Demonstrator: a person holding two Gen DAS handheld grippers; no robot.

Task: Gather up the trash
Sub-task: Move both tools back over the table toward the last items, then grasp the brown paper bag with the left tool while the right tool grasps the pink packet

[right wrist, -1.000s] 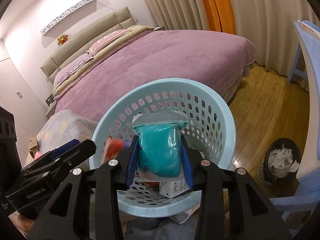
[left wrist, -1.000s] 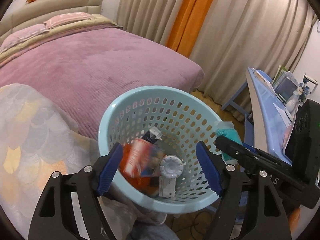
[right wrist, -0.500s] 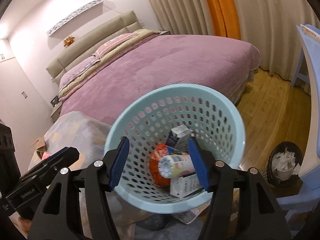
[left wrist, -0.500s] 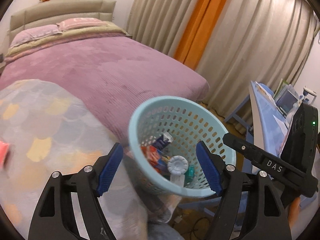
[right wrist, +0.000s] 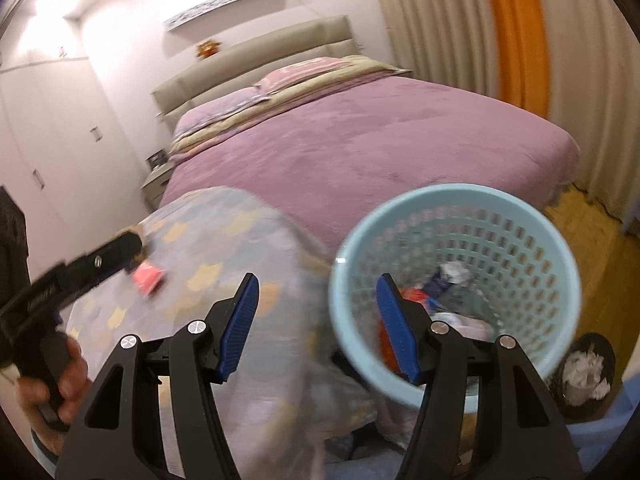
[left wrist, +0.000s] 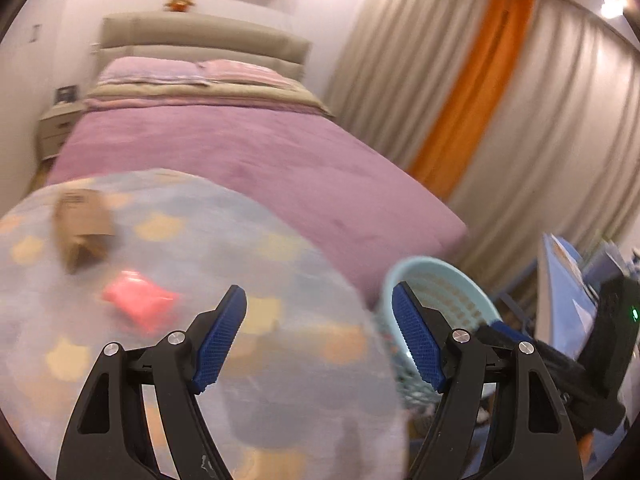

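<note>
Big purple bed point(left wrist: 248, 160) at the back, by the curtains. In front of it, a soft blanket point(left wrist: 280, 264) with yellow shapes, spread over something low; cannot tell what is under it. To the right of the blanket, just beside its edge, the light blue basket point(right wrist: 460, 204) with holes, already holding trash: something red, a blue and white carton, some white bits. A second ago, a blue-green bag squeezed in the right tongs point(right wrist: 318, 284), right over the basket. Now nothing between those two blue pads, both spread wide apart, so most likely dropped inside, though hard to pick out in the blur. Left tongs point(left wrist: 319, 300) also wide open and holding nothing. A second ago pointed down into the basket, now swung over to the blanket, with the basket off to the right side. So one more piece done, and on to the next. Still out on the blanket, well away from the basket: a brown cardboard box point(left wrist: 82, 224) lying near the far left, and near it a small pink packet point(left wrist: 138, 304), closer to the left tongs. Probably the pink packet next, being the closest. Soft and squishy by the look of it, so a gentle squeeze in the middle, then back across to the basket.
</note>
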